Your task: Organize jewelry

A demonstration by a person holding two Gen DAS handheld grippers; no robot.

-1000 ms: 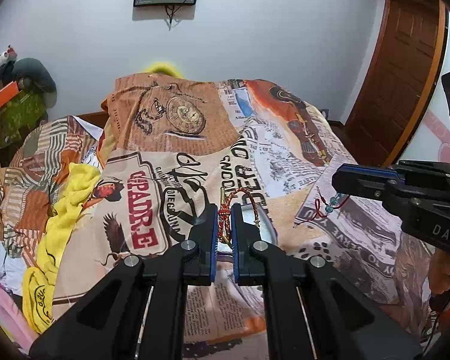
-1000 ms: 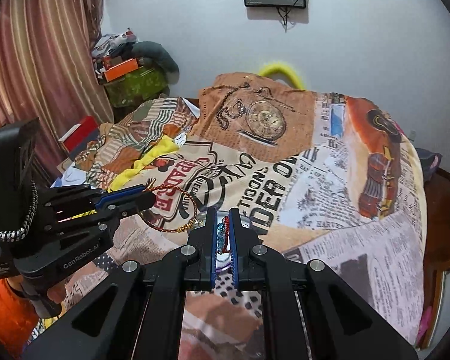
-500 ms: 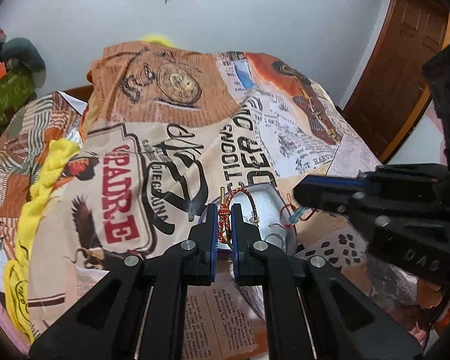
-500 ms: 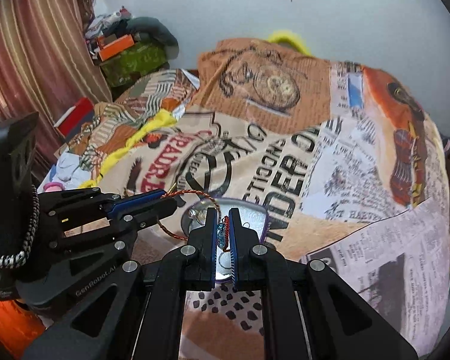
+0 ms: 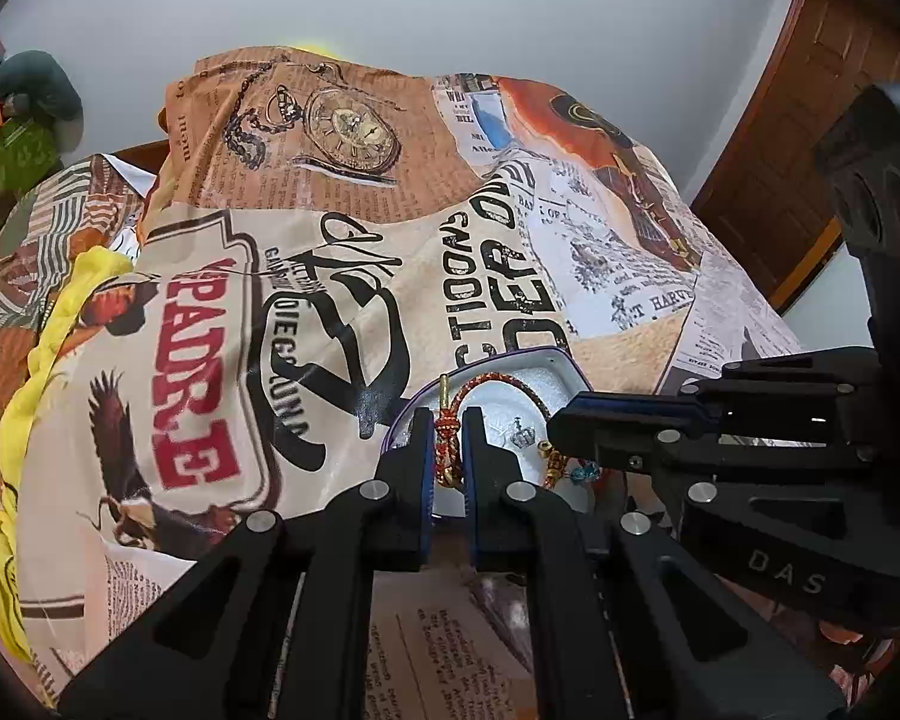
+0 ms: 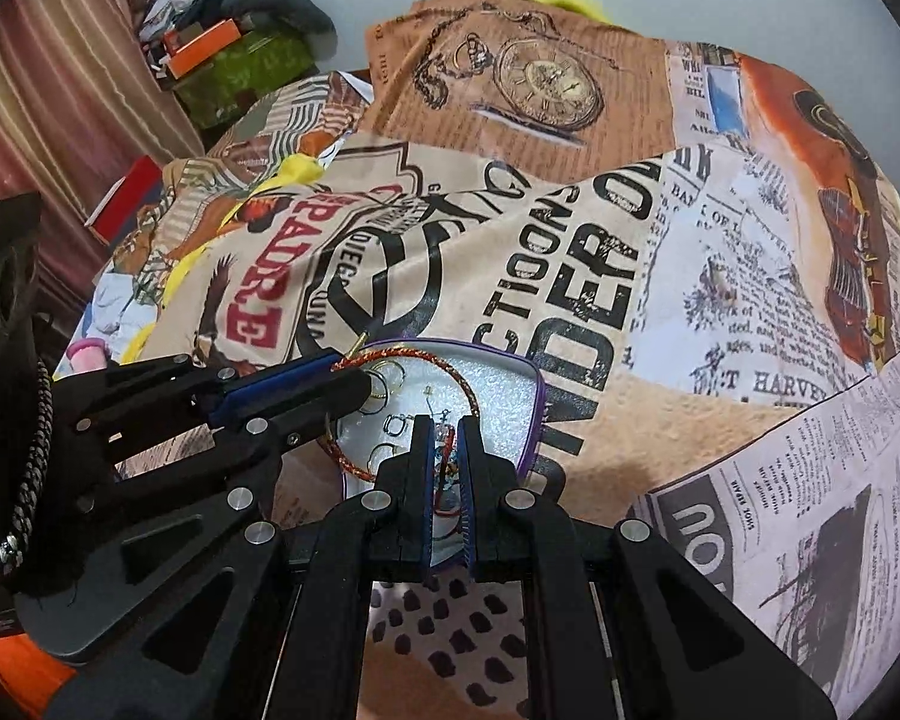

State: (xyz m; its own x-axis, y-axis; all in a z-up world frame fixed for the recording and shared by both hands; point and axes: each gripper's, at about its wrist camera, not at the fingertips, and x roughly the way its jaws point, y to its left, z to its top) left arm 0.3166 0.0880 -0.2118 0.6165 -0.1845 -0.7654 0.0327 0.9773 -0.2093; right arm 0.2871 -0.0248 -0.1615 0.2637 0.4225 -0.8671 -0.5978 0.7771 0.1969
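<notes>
Left tool (image 5: pixel 449 450): clenched on the knot of a red-and-gold cord bracelet (image 5: pixel 498 383); loop arcs out over the tray.
Right tool (image 6: pixel 444 450): clenched on a thin red thread bracelet with small blue beads (image 6: pixel 447 438); it hangs between the pads, above the tray.
Tray (image 6: pixel 531 387): shallow, purple rim, glittery white lining; lies on the bed directly under both tools.
Tray contents: several small rings (image 6: pixel 390 381) on the lining; a small crown charm (image 5: pixel 523 433) near the left tool.
Bed cover (image 6: pixel 720 312): newspaper and pocket-watch print, covers the bed.
Yellow cloth (image 5: pixel 60 324): bunched along the far left of the bed.
Far: white wall (image 5: pixel 510 12), wooden door (image 5: pixel 810 138) at right, curtain (image 6: pixel 48 120) at left.
</notes>
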